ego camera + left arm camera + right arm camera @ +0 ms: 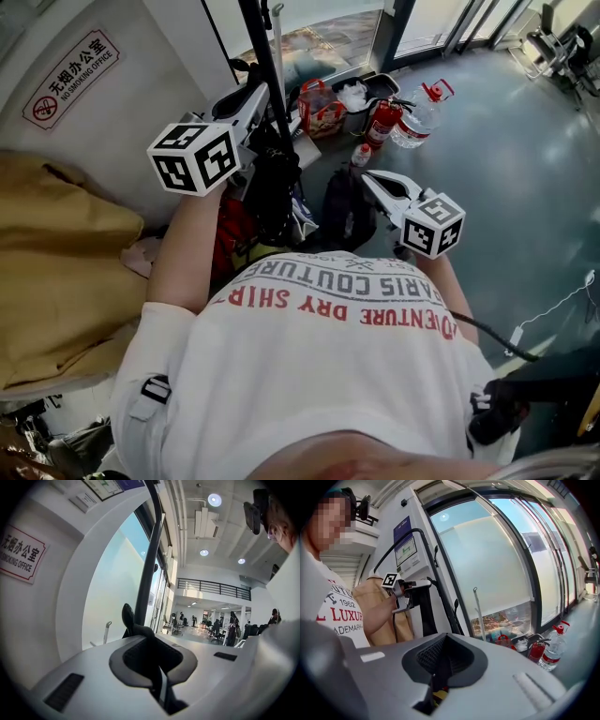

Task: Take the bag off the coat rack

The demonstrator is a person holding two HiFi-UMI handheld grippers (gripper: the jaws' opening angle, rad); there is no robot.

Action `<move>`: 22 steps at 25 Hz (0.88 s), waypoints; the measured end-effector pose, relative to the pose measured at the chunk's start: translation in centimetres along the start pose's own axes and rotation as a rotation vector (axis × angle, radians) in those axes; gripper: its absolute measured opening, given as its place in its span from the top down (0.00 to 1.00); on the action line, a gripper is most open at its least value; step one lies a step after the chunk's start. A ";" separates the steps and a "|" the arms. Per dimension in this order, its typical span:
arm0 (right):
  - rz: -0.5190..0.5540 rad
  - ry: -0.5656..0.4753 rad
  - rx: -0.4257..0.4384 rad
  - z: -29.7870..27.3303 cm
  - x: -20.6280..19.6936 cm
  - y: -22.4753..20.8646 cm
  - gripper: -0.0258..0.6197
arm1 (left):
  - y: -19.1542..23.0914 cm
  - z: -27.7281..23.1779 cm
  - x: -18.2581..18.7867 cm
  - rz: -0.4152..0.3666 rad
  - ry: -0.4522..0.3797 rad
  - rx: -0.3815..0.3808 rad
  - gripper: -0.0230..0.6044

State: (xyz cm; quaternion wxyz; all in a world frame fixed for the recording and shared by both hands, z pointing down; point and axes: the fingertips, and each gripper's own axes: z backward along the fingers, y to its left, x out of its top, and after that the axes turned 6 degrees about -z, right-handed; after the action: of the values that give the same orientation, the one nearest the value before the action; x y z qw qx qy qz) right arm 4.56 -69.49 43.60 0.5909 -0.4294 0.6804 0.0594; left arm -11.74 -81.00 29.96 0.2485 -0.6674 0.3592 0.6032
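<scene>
Hanging limp on the coat rack (266,66), the black bag (274,192) looks soft and light; your left gripper (259,96) has its jaws pinching the strap (151,648), while your right gripper (369,176) has its jaws closed, empty.

The bag (272,192) is black and hangs limp against the rack (267,84), a thin dark pole standing by the white wall. Its strap (158,677) is pinched in the left gripper's (153,638) jaws, just beside the pole.
</scene>
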 end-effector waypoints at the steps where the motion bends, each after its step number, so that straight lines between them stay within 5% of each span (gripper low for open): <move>1: 0.006 0.001 -0.001 0.1 -0.1 0.1 0.96 | 0.0 -0.1 0.4 -0.003 -0.002 0.002 0.93; 13: -0.015 0.012 -0.005 0.7 -0.9 0.0 0.96 | 1.7 4.2 8.6 -0.030 -0.194 0.042 0.93; 22: 0.006 0.035 0.041 -0.7 -0.9 1.6 0.96 | 0.9 5.7 1.8 0.063 -0.079 0.028 0.93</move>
State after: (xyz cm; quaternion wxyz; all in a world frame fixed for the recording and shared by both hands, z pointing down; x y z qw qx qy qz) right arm 2.91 -68.47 43.92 0.5872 -0.4161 0.6931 0.0398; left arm -16.00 -77.51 27.43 0.2529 -0.6279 0.3784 0.6314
